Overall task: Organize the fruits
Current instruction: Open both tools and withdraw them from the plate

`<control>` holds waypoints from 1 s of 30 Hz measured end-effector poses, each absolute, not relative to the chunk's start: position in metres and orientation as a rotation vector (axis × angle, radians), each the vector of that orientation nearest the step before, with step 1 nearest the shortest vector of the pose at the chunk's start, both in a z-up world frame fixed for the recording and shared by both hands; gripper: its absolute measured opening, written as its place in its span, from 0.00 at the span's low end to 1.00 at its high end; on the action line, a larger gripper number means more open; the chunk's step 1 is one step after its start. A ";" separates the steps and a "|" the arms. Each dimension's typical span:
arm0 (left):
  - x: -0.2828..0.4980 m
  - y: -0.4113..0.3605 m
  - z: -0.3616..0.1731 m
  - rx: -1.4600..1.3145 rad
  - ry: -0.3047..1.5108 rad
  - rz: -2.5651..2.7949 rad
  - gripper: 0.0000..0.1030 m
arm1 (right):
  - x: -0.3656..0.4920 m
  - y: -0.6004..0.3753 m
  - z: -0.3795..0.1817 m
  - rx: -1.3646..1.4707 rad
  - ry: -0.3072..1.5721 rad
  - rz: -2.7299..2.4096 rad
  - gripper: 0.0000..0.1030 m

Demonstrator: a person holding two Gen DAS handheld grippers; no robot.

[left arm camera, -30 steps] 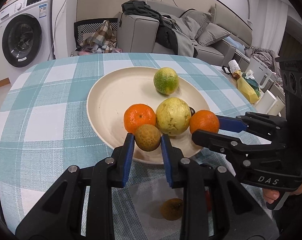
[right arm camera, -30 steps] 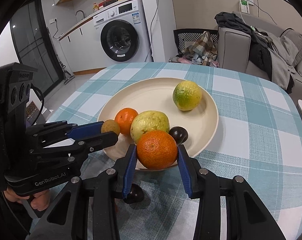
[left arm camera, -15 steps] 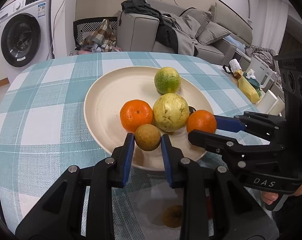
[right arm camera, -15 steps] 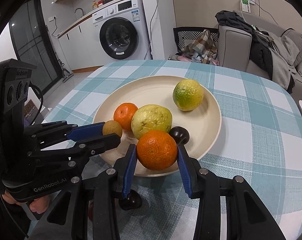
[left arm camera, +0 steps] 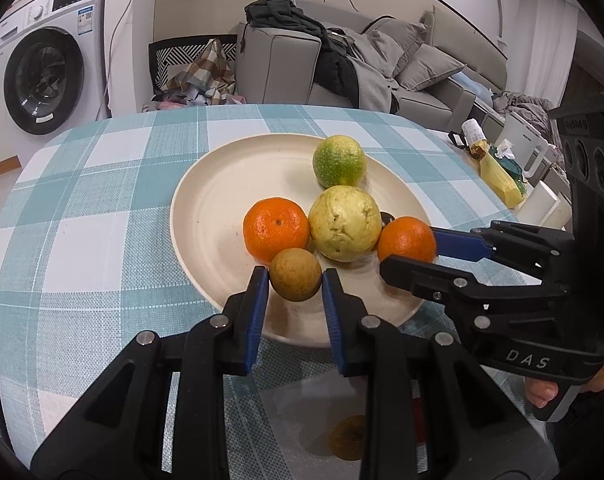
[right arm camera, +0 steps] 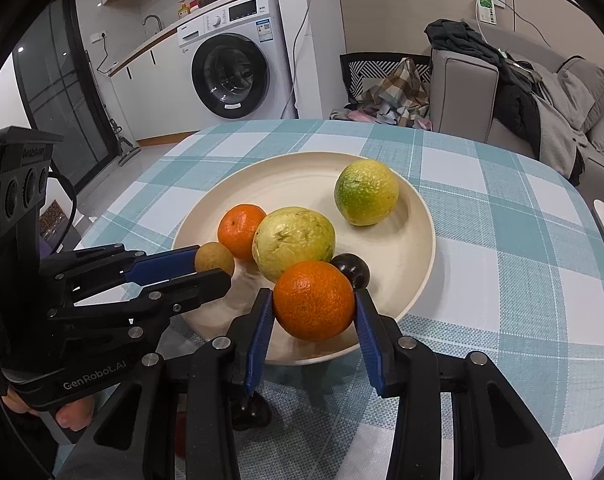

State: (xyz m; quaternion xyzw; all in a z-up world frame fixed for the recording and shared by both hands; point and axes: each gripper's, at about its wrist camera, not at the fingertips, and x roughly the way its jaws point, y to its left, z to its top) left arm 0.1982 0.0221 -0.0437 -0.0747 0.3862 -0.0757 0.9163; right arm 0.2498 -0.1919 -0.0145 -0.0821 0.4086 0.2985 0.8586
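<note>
Fruit fills both of your grippers: the left gripper [left arm camera: 296,276] has its jaws nearly shut, pads pressed on the small brown fruit [left arm camera: 296,275], and the right gripper [right arm camera: 313,308] has its jaws set wider, clamped on the orange [right arm camera: 313,300]. You hold each over the near rim of the cream plate [left arm camera: 206,208], apparently so it can go down beside the other tangerine [left arm camera: 276,229], the yellow guava [left arm camera: 345,222], the green citrus [left arm camera: 338,161] and the dark plum [right arm camera: 351,270] already there. Both held fruits are nearly round, so neither has a long axis to align; whether the orange's stem end faces up or down, you cannot tell. Each gripper angles down toward the plate on the checked desk [left arm camera: 82,216].
</note>
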 end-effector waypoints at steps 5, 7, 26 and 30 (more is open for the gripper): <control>0.197 0.023 -0.043 -0.152 0.794 -0.147 0.24 | 0.247 -0.193 -0.012 -0.176 0.854 0.622 0.41; 0.196 0.024 -0.041 -0.149 0.795 -0.140 0.24 | 0.245 -0.196 -0.011 -0.177 0.843 0.610 0.45; 0.138 0.029 -0.011 -0.084 0.737 -0.067 0.99 | 0.220 -0.229 0.010 -0.107 0.808 0.547 1.00; 0.126 0.031 -0.009 -0.087 0.746 -0.060 0.99 | 0.213 -0.231 0.011 -0.111 0.803 0.556 1.00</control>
